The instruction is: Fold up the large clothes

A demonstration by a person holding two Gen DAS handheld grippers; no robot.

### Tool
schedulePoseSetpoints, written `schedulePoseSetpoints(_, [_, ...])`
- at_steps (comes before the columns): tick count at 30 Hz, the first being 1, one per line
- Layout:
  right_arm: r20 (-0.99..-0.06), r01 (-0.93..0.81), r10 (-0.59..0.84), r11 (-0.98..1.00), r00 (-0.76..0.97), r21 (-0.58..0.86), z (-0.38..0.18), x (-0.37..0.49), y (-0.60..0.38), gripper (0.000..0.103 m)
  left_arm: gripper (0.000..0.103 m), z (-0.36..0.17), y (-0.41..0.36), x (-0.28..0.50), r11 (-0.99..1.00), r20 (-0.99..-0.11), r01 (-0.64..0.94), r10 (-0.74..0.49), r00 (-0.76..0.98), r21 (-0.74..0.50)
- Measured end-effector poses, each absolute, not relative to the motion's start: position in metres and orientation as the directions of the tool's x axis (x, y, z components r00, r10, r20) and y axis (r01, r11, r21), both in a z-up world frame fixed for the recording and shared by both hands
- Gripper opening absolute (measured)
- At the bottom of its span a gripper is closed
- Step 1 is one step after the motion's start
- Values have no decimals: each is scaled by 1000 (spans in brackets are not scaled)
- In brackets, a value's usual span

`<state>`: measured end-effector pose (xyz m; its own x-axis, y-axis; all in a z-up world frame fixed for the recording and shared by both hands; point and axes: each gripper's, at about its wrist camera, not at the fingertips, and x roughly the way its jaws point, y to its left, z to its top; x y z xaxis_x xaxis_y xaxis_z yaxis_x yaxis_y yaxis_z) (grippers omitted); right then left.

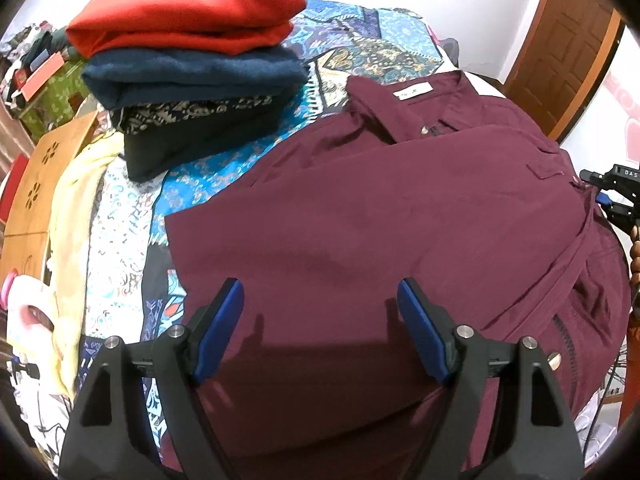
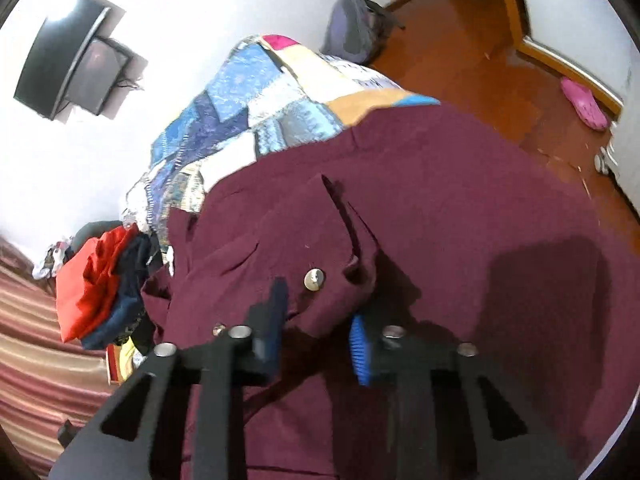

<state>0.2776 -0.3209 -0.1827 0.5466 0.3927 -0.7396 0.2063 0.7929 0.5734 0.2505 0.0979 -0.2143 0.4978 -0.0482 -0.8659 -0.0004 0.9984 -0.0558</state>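
- The maroon jacket [image 1: 360, 220] lies spread on the bed [image 1: 224, 176], over the patchwork quilt, collar toward the far side, with one side already lying folded across the middle.
- A stack of folded clothes [image 1: 192, 60] sits well apart from it at the far left of the bed.
- The left gripper [image 1: 320, 320] hovers over the near part of the jacket with its jaws wide apart, holding nothing.
- The right gripper [image 2: 316, 328] is at a bunched flap with a snap button [image 2: 314, 280]; cloth sits between its fingers, but blur makes it hard to tell whether they are clenched on it.
- The step in hand looks like carrying this right-hand part over the body.
- To do it well: take the flap by its edge, not a wad; lift just enough to clear the layer beneath; lay it parallel to the opposite fold.
- The left gripper could pin the lower layer so it does not drag.
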Motion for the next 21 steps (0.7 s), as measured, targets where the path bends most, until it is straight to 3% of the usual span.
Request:
schedulePoseSetpoints(2, [-725, 172, 376, 812, 577, 558, -171, 276, -321, 8, 78, -210, 93, 253, 998, -861, 10, -57, 506, -60])
schedulePoseSetpoints(9, [-690, 63, 352, 865, 632, 498, -133, 255, -319, 8, 78, -196, 65, 264, 995, -841, 71, -92, 533, -64])
schedulePoseSetpoints(17, [-771, 161, 380, 839, 512, 520, -192, 258, -336, 10, 78, -192, 43, 268, 991, -836, 123, -104, 538, -44])
schedulePoseSetpoints(21, [-765, 169, 405, 821, 500, 545, -193, 252, -344, 17, 78, -188, 44, 268, 992, -831, 114, -106, 547, -52])
